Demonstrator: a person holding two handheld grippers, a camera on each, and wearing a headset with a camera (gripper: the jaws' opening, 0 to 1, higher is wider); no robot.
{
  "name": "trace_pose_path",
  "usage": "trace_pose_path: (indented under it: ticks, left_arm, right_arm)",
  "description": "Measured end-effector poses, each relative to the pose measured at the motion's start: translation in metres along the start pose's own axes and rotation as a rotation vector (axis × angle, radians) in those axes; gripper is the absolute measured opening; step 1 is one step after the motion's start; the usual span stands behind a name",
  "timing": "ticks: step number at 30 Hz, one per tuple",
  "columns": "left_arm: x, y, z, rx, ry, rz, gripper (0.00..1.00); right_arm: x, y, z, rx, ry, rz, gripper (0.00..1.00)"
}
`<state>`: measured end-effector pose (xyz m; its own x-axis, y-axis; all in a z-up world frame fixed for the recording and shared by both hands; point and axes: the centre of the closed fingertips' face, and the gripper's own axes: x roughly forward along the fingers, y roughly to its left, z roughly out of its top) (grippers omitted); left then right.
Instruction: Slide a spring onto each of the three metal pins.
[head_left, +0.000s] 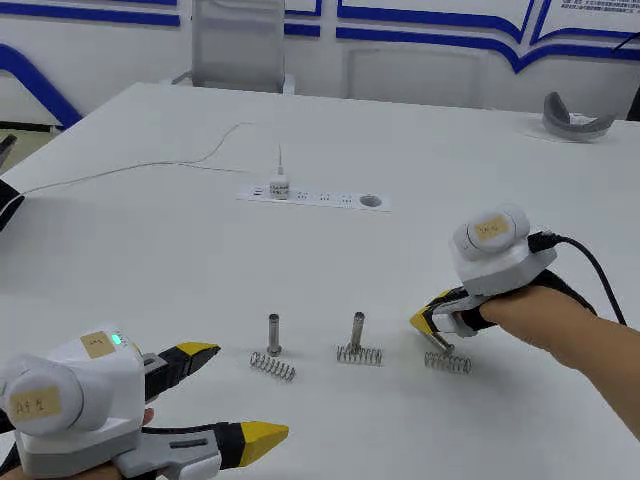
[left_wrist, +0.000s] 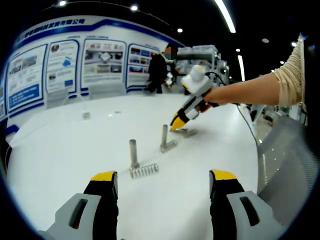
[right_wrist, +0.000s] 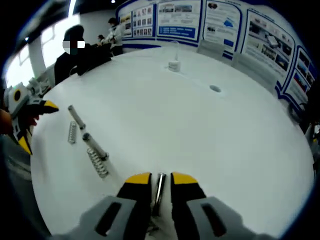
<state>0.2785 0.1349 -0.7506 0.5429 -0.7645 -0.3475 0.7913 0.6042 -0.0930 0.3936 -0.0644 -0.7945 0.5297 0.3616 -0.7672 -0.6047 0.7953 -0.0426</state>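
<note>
White worktop (head_left: 150, 230), display boards behind. Three springs (head_left: 272, 366) lie flat, none threaded. Two pins (head_left: 273, 333) stand upright beside theirs; third pin (right_wrist: 159, 190) tilted, clamped in right hand-held gripper (head_left: 425, 322); left hand-held gripper (head_left: 238, 391) spread, empty. Risk: smooth pin pivots in jaws, knocks its spring rolling.

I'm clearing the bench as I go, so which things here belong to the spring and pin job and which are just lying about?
Job: left pin, middle pin, third pin in the right gripper; left spring, middle spring, right spring.
Lying about: power strip, white charger and its cable, grey curved piece at the far corner.
</note>
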Motion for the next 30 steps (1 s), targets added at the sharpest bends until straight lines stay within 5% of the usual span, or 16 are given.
trace_pose_path:
  ticks: [30]
  left_arm:
    - [0.0007,-0.0008,-0.0056,-0.012,0.008,0.000,0.76]
  right_arm:
    - [0.0088,-0.0004,-0.0088,0.056,0.080,0.017,0.10]
